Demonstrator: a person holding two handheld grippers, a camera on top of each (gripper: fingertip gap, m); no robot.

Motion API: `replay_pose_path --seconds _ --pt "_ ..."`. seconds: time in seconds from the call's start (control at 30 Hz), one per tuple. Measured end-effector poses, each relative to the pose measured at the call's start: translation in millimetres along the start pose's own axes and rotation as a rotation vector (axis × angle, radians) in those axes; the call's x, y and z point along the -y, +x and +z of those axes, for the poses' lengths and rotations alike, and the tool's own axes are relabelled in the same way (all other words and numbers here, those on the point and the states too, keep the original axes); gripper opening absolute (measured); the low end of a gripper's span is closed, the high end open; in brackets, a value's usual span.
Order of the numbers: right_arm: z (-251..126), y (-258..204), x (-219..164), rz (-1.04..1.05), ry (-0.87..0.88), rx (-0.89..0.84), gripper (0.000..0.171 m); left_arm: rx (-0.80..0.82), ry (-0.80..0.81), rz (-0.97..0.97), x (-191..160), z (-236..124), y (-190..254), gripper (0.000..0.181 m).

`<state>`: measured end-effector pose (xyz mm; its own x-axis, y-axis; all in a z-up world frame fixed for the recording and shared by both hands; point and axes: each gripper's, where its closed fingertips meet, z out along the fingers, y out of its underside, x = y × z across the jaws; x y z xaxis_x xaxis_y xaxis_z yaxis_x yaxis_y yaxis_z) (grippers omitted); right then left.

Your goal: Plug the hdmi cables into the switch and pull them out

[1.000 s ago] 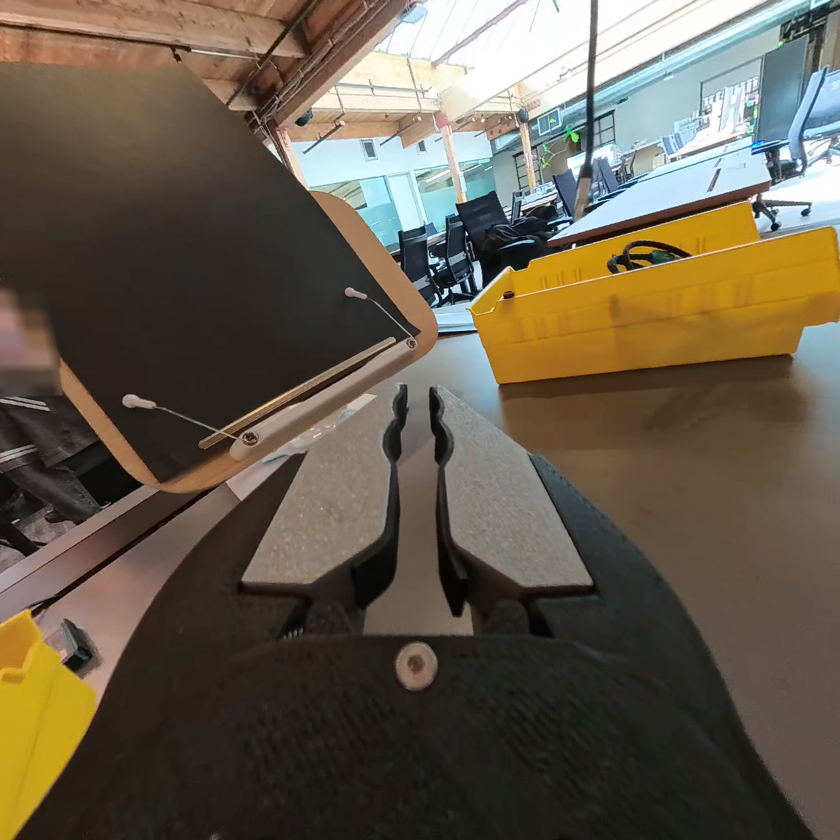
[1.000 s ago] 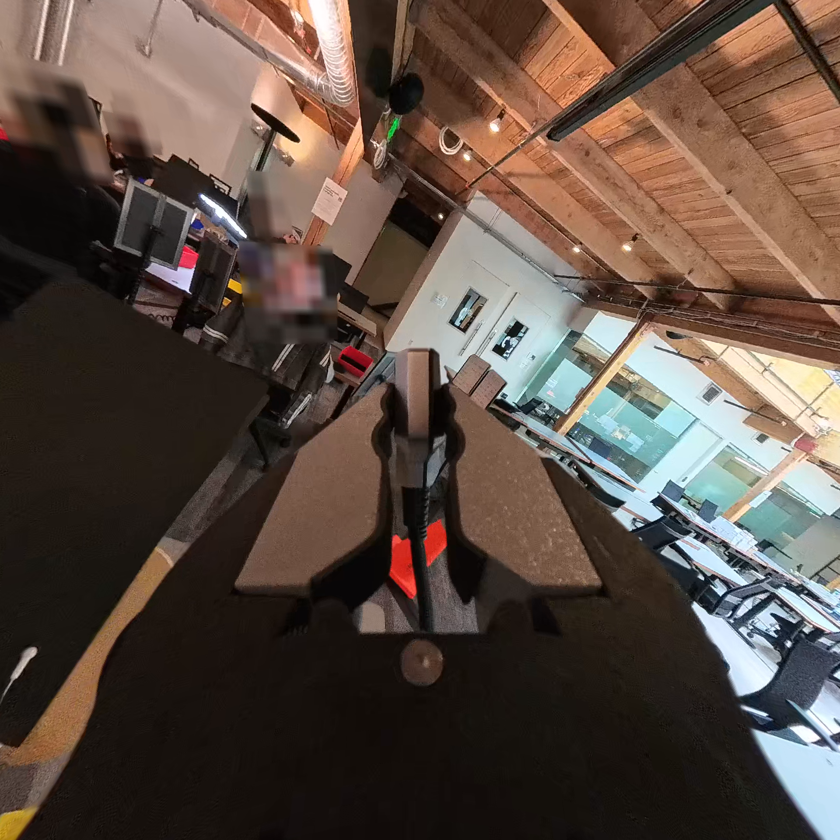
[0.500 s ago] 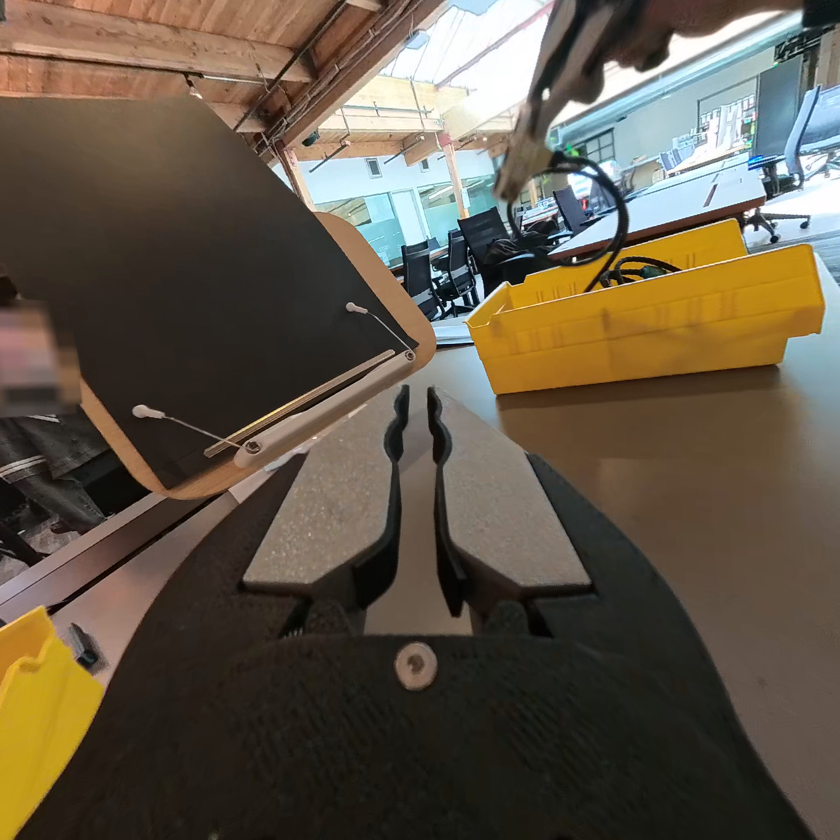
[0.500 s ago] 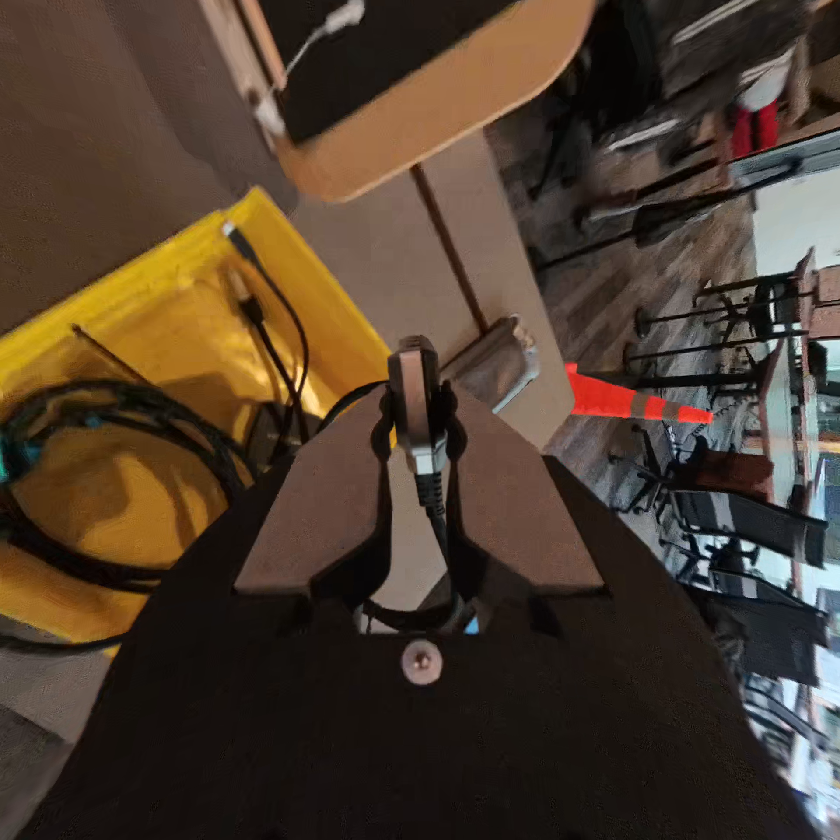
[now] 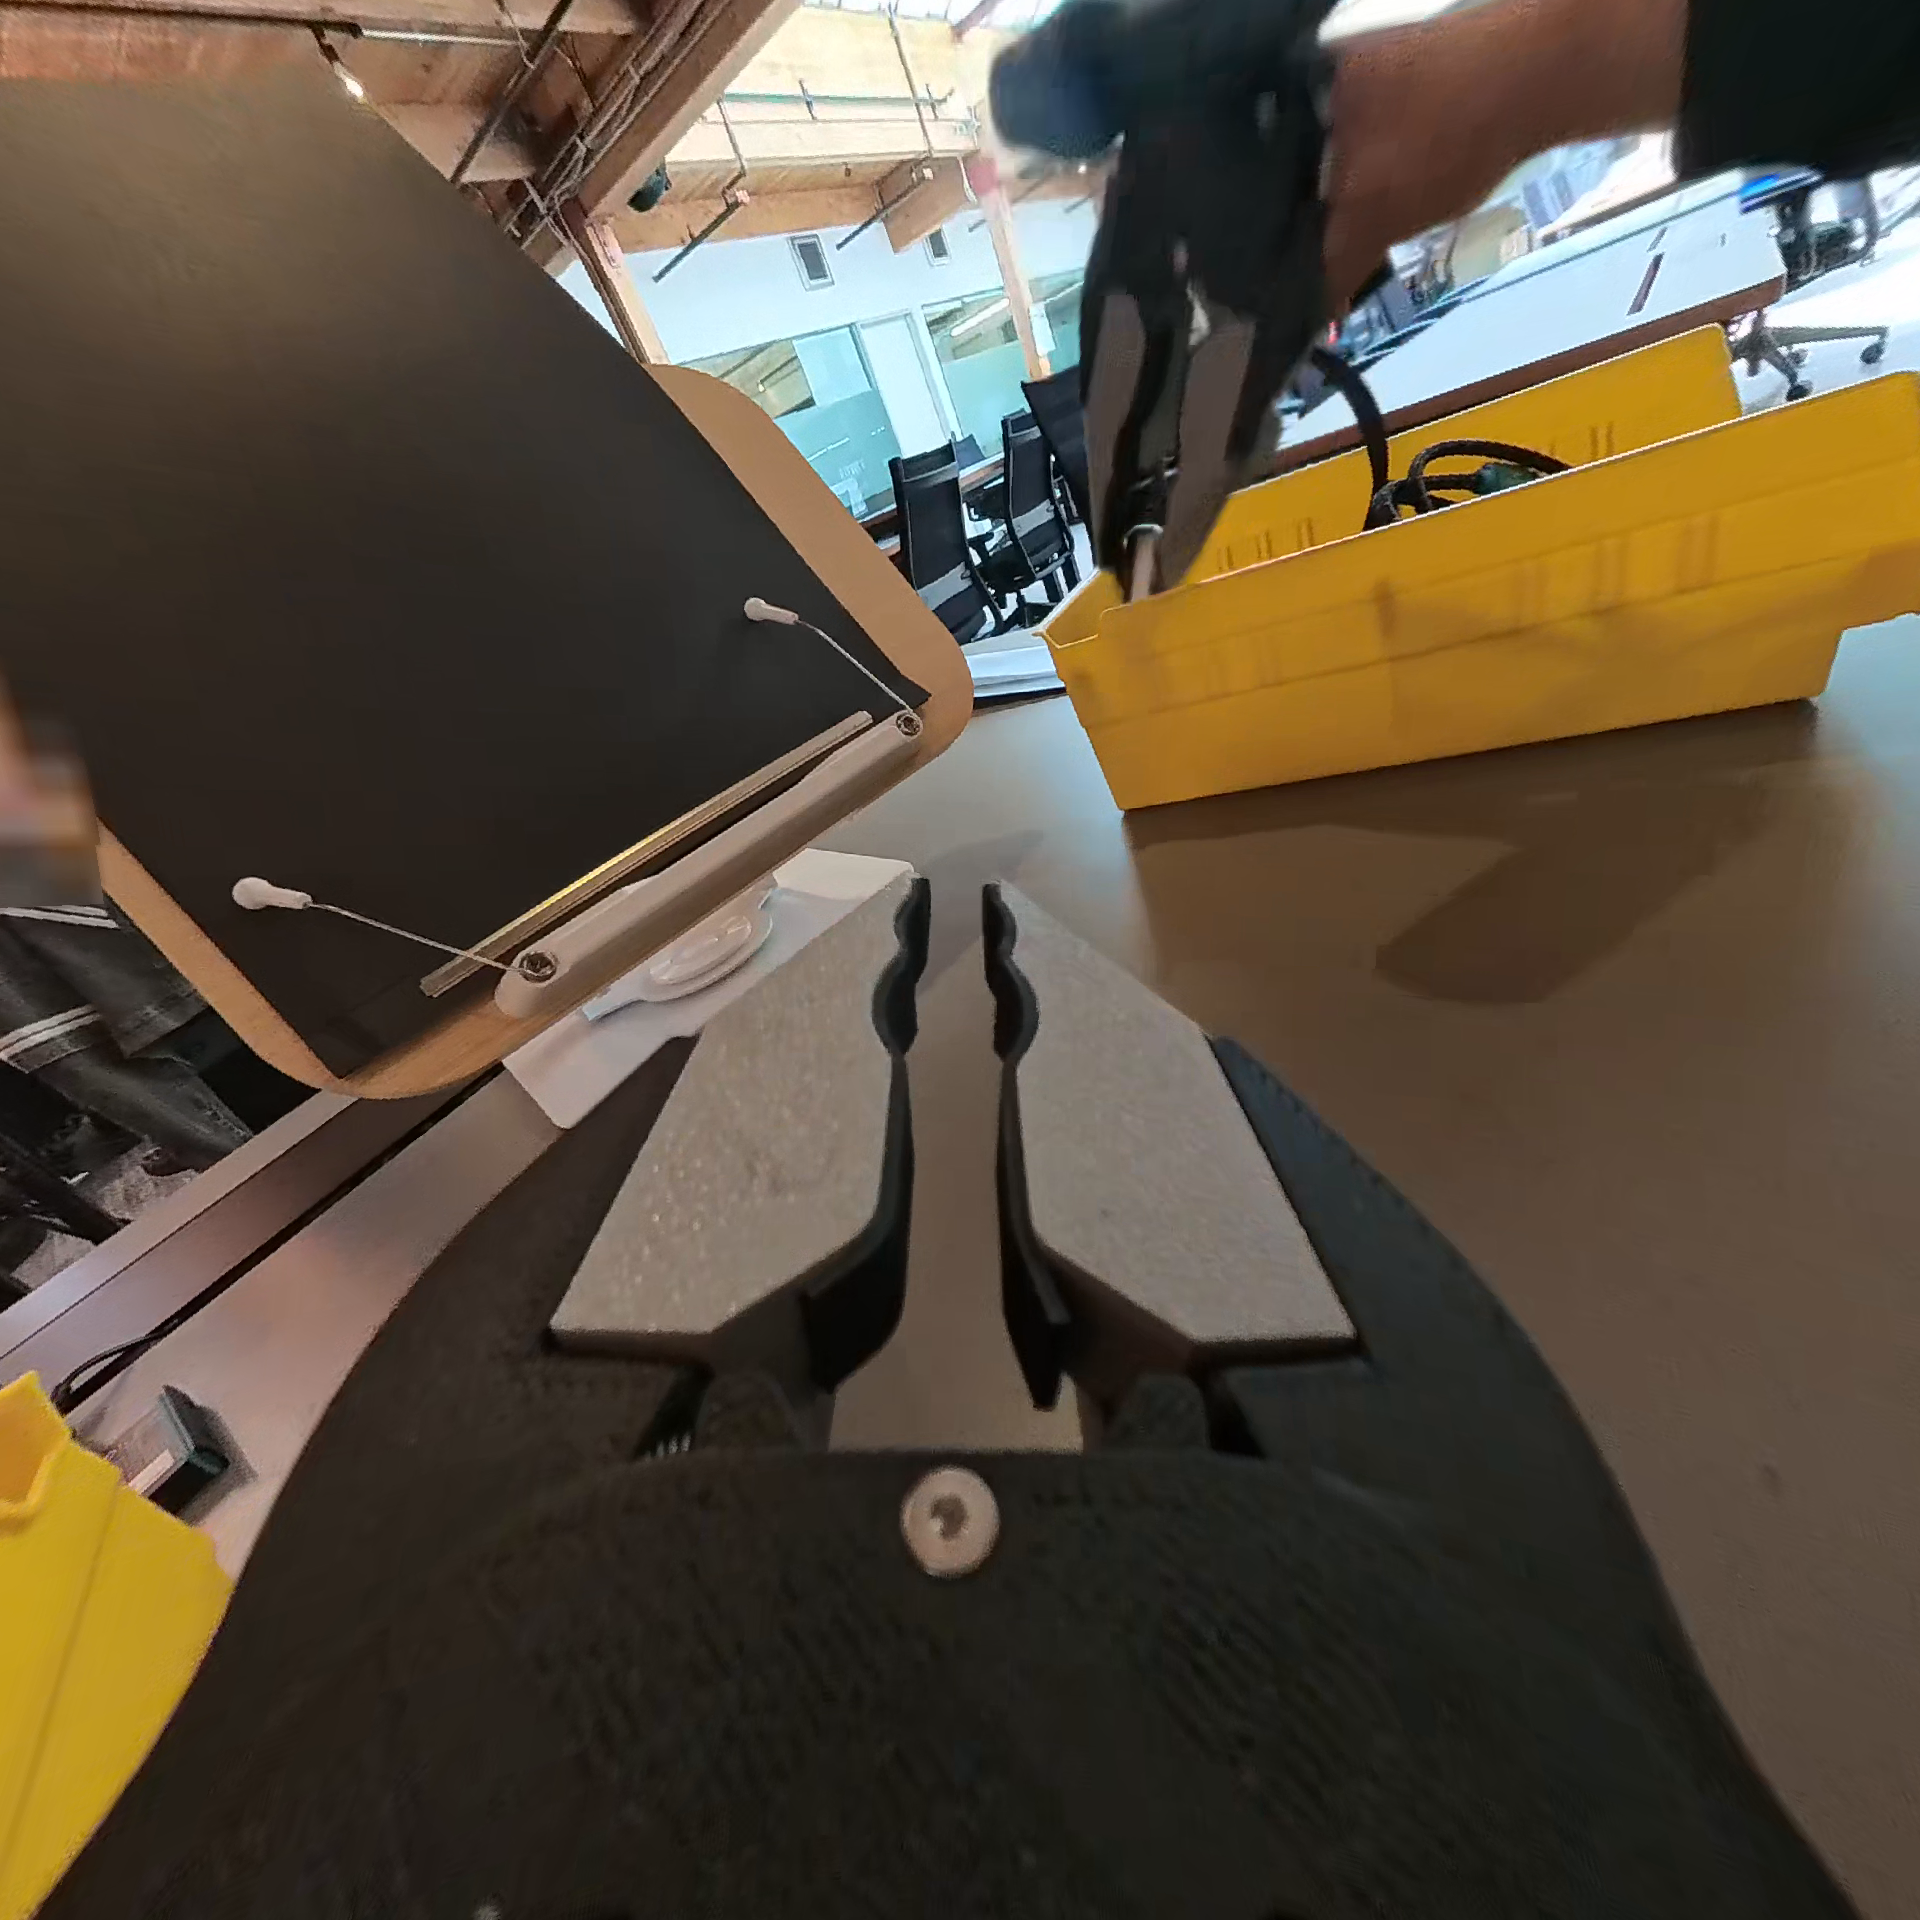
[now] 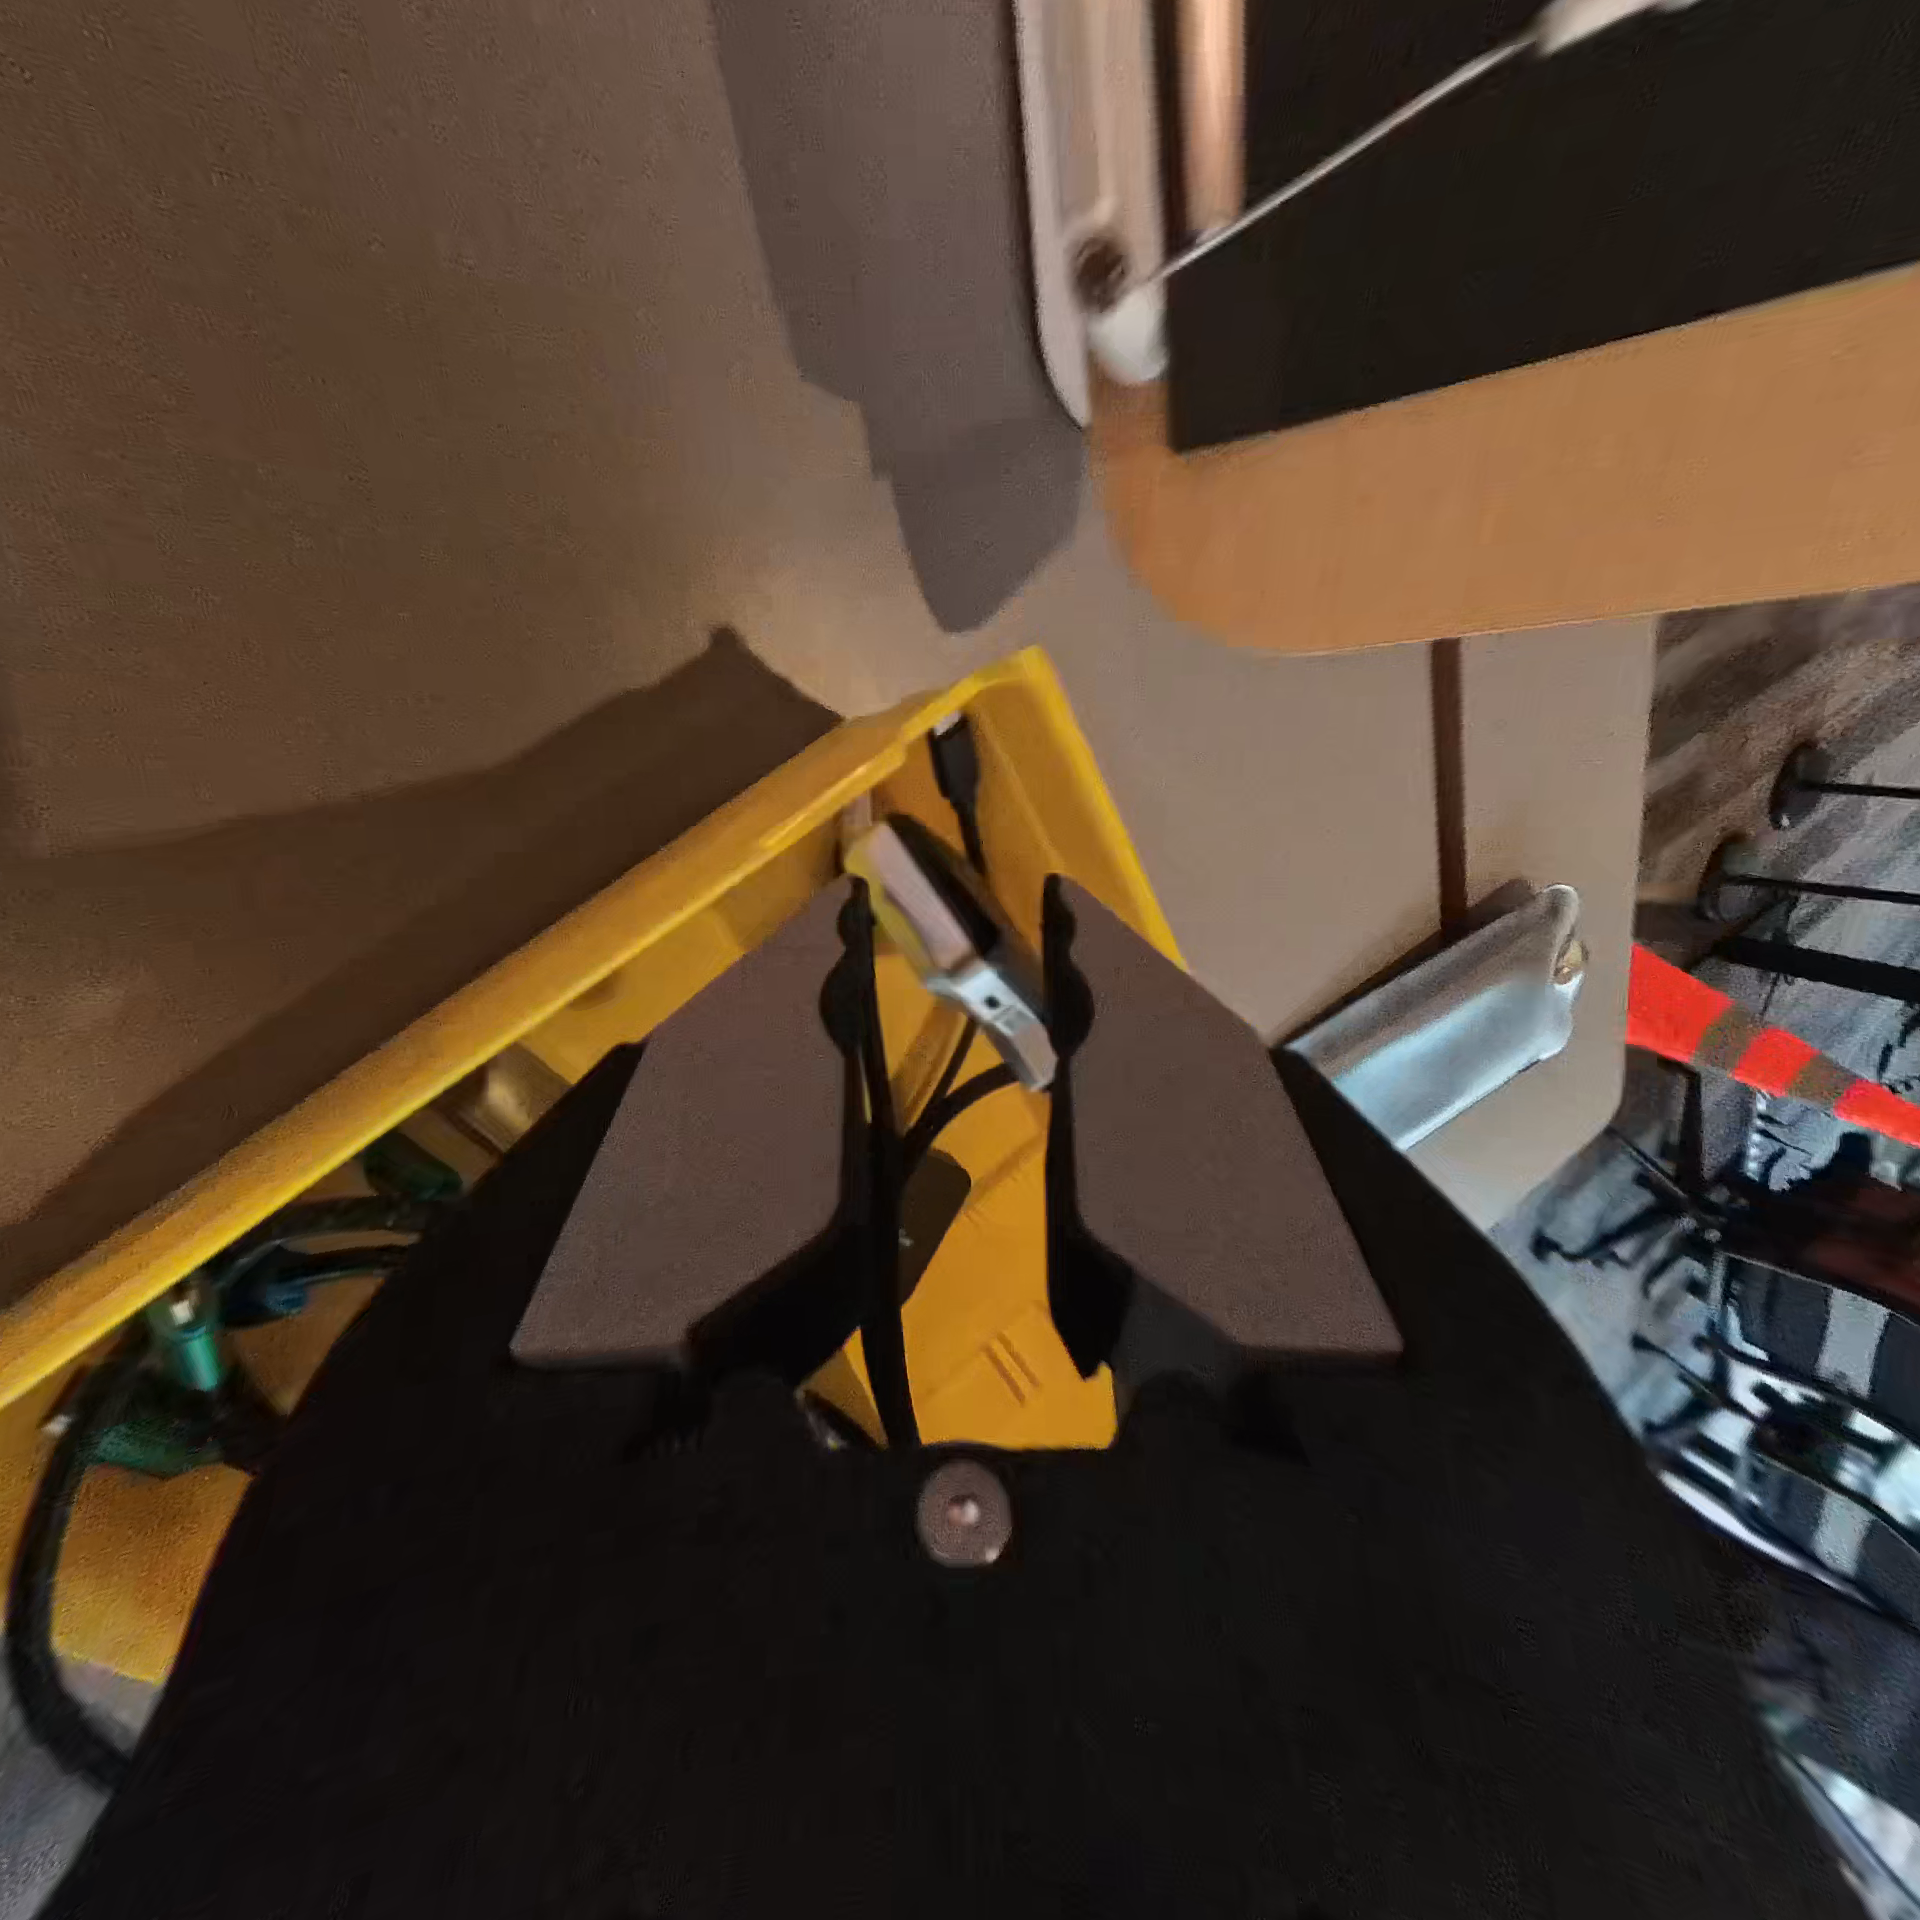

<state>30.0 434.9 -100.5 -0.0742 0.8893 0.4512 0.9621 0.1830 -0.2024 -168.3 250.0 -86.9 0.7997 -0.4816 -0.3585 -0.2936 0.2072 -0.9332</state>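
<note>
My right gripper (image 6: 951, 894) is open over the corner of a yellow bin (image 6: 623, 966). A silver-shelled HDMI plug (image 6: 966, 966) lies loose in the bin just below the fingertips. Its black cable (image 6: 883, 1247) runs back between the fingers. In the left wrist view the right gripper (image 5: 1153, 551) points down into the near end of the same bin (image 5: 1455, 665), held by a hand. My left gripper (image 5: 951, 899) hovers low over the brown table, with only a narrow slit between its fingers and nothing in them. I cannot make out a switch for certain.
A black board on a wooden stand (image 5: 364, 571) leans at the left, on a white base (image 5: 831, 904). More coiled cables with green ends (image 6: 187, 1340) lie in the bin. A second yellow bin (image 5: 62, 1662) and a small black device (image 5: 177, 1455) sit at the lower left. A metal clamp (image 6: 1455, 1018) is on the table's edge. Left tips to right tips: about 30 centimetres. From my left tips it is roughly 30 centimetres to the small black device (image 5: 177, 1455); from my right, 50 centimetres.
My right gripper swung down from pointing at the ceiling to the yellow bin, then opened and let go of the HDMI plug. My left gripper barely moved.
</note>
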Motion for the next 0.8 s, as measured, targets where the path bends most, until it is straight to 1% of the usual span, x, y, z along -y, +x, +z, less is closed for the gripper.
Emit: replay_pose_path --seconds 0.1,0.17,0.27,0.37,0.43,0.5,0.57,0.6,0.63,0.7,0.73,0.8 --pt "-61.5 18.9 21.6 0.127 0.256 0.009 0.042 -0.011 0.001 0.003 1.1 1.4 2.2 0.009" --pt "-101.5 23.7 28.1 0.243 0.41 0.07 0.057 -0.015 0.001 0.0 1.4 2.0 3.1 0.01" --pt "-136.3 31.7 11.8 0.436 0.482 0.062 0.061 -0.016 -0.009 -0.015 0.3 1.7 3.1 0.015" --pt "-157.1 11.7 -7.7 0.536 0.567 -0.001 0.065 -0.009 -0.036 -0.012 -3.1 0.4 3.5 0.024" --pt "-159.2 -17.4 -20.6 0.566 0.61 -0.039 0.069 0.017 -0.071 0.003 -7.1 0.0 6.2 0.029" --pt "-150.6 -56.0 -33.7 0.587 0.611 -0.036 0.072 0.061 -0.128 -0.033 -7.7 -5.0 15.9 0.042" --pt "-136.6 -95.8 -48.2 0.604 0.575 -0.021 0.082 0.102 -0.234 -0.024 -3.5 -19.5 34.4 0.045" --pt "-129.3 -114.0 -54.9 0.61 0.552 -0.016 0.085 0.106 -0.279 -0.034 0.6 -29.0 47.0 0.051" --pt "-123.1 -129.1 -59.6 0.617 0.542 -0.019 0.085 0.095 -0.327 -0.053 4.5 -40.2 61.1 0.059" --pt "-112.1 -151.3 -64.1 0.641 0.544 -0.038 0.087 0.12 -0.408 -0.065 11.6 -70.2 77.1 0.059" --pt "-107.5 -160.7 -63.6 0.645 0.551 -0.038 0.091 0.157 -0.441 -0.05 14.5 -88.3 77.1 0.06" --pt "-100.8 -172.5 -58.6 0.651 0.584 -0.05 0.093 0.278 -0.51 -0.026 17.0 -131.7 61.7 0.064"
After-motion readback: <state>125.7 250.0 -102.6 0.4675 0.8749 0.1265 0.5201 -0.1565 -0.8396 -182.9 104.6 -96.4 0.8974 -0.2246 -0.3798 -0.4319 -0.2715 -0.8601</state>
